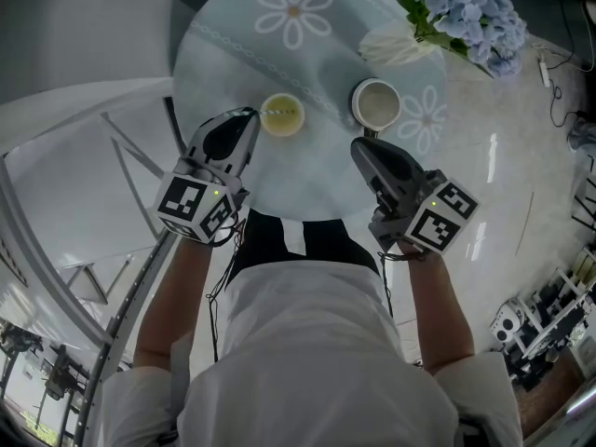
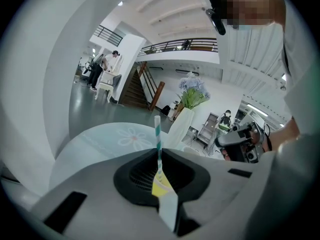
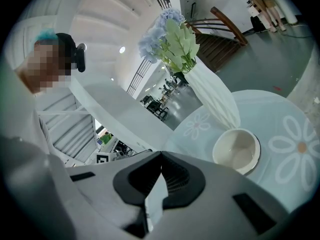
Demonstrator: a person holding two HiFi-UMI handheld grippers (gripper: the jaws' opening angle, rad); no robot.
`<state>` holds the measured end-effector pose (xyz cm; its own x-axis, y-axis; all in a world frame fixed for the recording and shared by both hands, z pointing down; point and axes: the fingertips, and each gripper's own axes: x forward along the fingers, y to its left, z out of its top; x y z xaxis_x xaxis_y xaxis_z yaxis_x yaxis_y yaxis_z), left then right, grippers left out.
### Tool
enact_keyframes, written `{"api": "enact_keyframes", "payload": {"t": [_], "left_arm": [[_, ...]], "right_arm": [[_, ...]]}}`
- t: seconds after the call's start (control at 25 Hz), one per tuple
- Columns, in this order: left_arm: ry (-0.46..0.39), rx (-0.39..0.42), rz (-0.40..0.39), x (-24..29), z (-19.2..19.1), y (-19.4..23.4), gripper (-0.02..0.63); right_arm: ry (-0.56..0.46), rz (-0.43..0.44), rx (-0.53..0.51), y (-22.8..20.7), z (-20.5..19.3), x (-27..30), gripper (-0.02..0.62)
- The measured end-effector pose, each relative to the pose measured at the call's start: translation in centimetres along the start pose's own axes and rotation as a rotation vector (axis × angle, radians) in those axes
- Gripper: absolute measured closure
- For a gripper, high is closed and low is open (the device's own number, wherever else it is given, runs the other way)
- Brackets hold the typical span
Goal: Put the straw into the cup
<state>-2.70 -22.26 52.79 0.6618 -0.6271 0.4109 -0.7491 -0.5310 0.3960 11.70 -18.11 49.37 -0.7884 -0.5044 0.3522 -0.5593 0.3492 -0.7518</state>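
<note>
Firmly pinched, the straw [image 2: 158,136] juts forward — along the left hand-held gripper [image 1: 250,116].

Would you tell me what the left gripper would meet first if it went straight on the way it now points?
Most likely the small yellow-green cup: the left gripper, shut on the green-and-white striped straw, has it just past its tips, though depth is unclear.

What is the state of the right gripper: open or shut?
Shut. The right gripper has its jaws pressed together at the tips, with nothing between them.
</note>
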Motion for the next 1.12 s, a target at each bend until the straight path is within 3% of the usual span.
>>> {"api": "enact_keyframes", "payload": {"t": [1.12], "left_arm": [[0.008,-0.008,0.024,-2.9,-0.8,0.6,0.565]], "right_arm": [[-0.005,0.012,-0.029,2.2,-0.4,0.4,0.574]]}}
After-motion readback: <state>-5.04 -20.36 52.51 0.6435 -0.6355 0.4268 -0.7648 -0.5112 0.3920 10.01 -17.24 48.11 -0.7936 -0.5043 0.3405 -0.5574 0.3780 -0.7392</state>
